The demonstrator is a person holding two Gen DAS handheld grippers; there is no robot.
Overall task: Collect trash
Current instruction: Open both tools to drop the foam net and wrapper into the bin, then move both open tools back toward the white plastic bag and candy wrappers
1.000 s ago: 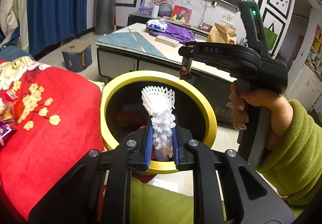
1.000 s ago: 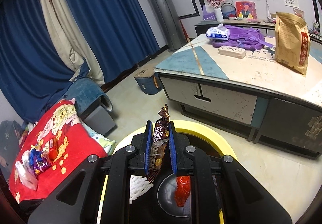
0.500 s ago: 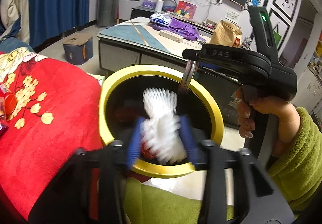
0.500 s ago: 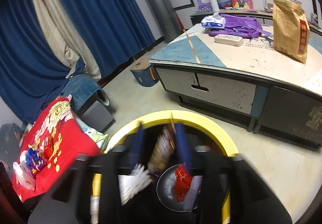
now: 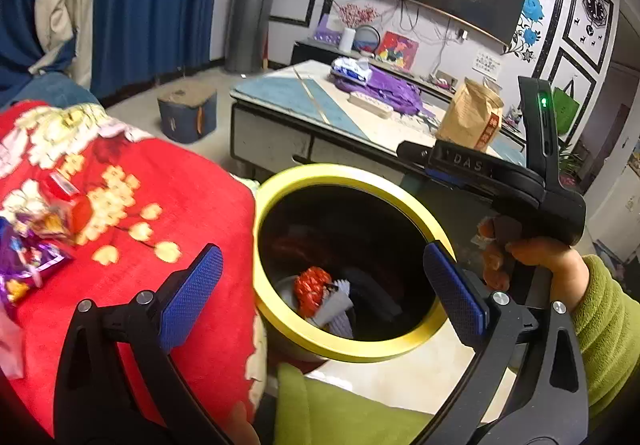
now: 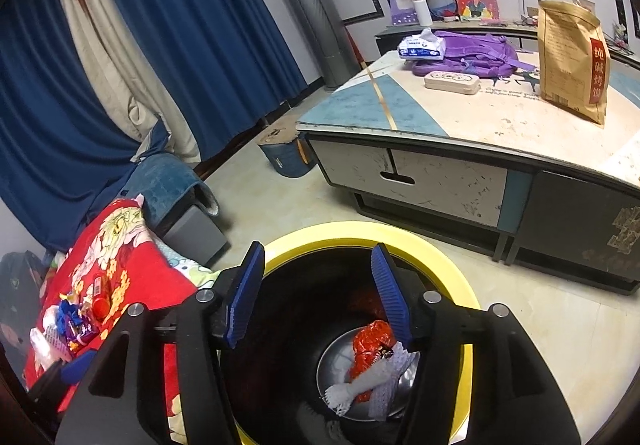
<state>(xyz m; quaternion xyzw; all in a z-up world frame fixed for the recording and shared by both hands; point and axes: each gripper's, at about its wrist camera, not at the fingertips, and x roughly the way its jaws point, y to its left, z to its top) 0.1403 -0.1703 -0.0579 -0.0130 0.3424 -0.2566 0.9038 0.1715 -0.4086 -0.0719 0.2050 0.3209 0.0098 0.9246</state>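
Wrappers [image 6: 372, 345] in bin [image 6: 472, 285] beside blanket [image 5: 192, 205]

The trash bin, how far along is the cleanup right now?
Done: a red wrapper and white foam netting lie at the bottom of the yellow-rimmed bin. In hand: nothing; the left hand-held gripper and right hand-held gripper are opening over it, empty. Left: a pile of wrappers on the red blanket.

A black trash bin with a yellow rim [image 6: 448, 245] stands on the floor, just beside a red blanket. At its bottom lie a crumpled red wrapper [image 6: 370, 343] and a white foam net sleeve [image 6: 360, 389], touching each other.
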